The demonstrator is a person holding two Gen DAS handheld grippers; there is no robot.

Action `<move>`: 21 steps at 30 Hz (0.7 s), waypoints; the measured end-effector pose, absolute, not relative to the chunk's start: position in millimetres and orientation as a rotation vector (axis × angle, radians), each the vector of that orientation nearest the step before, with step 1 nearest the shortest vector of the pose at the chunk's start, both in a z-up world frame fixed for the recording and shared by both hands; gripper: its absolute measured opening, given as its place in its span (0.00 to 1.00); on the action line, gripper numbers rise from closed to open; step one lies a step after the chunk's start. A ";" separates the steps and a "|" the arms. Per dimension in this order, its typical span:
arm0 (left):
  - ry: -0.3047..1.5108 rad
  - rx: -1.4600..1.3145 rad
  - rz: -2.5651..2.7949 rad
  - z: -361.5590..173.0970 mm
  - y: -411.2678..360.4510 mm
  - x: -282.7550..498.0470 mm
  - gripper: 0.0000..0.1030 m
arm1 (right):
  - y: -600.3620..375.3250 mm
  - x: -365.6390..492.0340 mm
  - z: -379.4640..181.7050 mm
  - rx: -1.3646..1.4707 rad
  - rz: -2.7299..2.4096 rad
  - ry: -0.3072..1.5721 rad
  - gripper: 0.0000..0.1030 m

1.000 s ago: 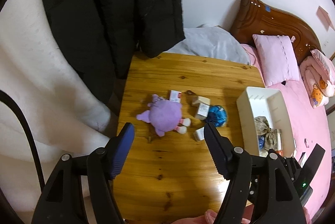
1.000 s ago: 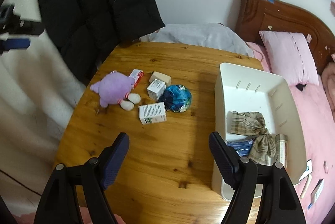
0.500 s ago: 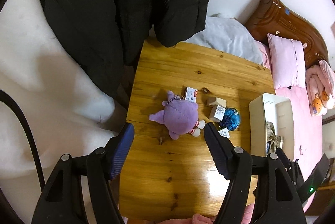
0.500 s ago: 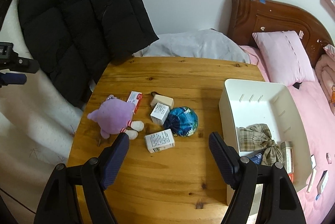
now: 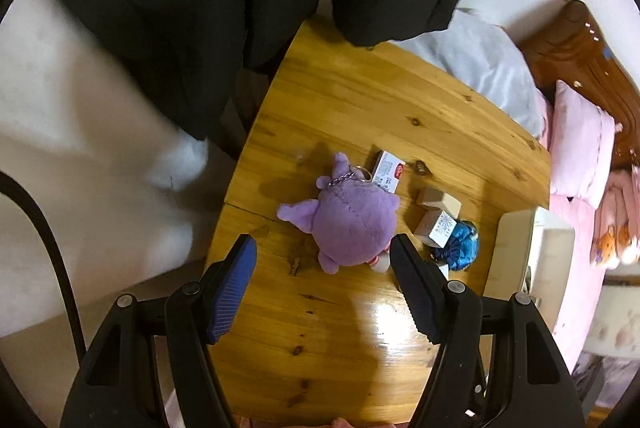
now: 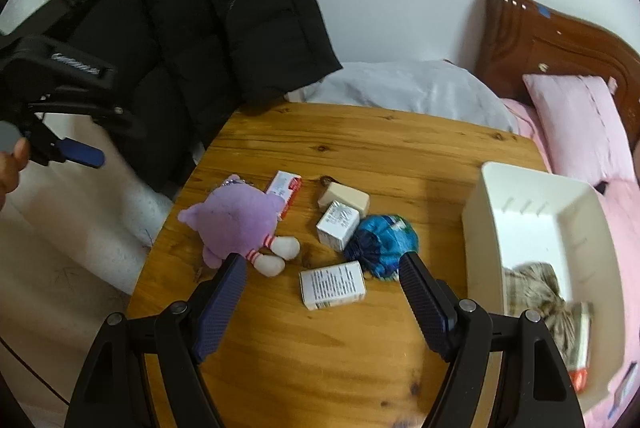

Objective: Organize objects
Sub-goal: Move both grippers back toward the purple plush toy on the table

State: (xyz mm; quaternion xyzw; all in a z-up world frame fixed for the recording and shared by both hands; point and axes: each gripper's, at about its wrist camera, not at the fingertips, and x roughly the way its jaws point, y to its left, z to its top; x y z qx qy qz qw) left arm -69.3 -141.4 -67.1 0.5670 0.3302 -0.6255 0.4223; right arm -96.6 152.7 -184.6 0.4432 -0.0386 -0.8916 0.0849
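A purple plush toy (image 5: 348,224) (image 6: 236,220) lies on the wooden table (image 5: 360,107) (image 6: 360,155). Beside it are a red-and-white box (image 6: 285,193), a tan box (image 6: 346,199), a white box (image 6: 338,226), a blue cloth pouch (image 6: 384,242) and a flat white printed box (image 6: 333,285). My left gripper (image 5: 324,276) is open and empty, hovering just above and short of the plush. My right gripper (image 6: 320,292) is open and empty above the flat white box. A white bin (image 6: 560,252) at the right holds a plaid cloth bundle (image 6: 536,284).
A black puffer jacket (image 6: 192,7) hangs over the table's far left corner. A bed with a pink pillow (image 6: 576,123) and brown headboard (image 6: 560,39) lies right of the table. A grey pillow (image 6: 404,87) sits behind the table. The left gripper's body shows in the right wrist view (image 6: 60,83).
My left gripper has moved closer to the plush toy, which now sits just beyond its fingers. My right gripper has moved forward and lower over the flat white box.
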 end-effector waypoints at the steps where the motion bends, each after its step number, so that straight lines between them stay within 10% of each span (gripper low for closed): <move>1: 0.839 1.425 -1.537 -73.3 -144.2 -70.6 0.71 | 152.5 -99.2 -187.7 1.312 -2.660 -0.110 0.77; 21: 1.107 1.333 -1.255 -171.3 -176.4 -88.7 0.71 | 167.2 -132.8 -259.4 1.369 -2.579 -0.140 0.77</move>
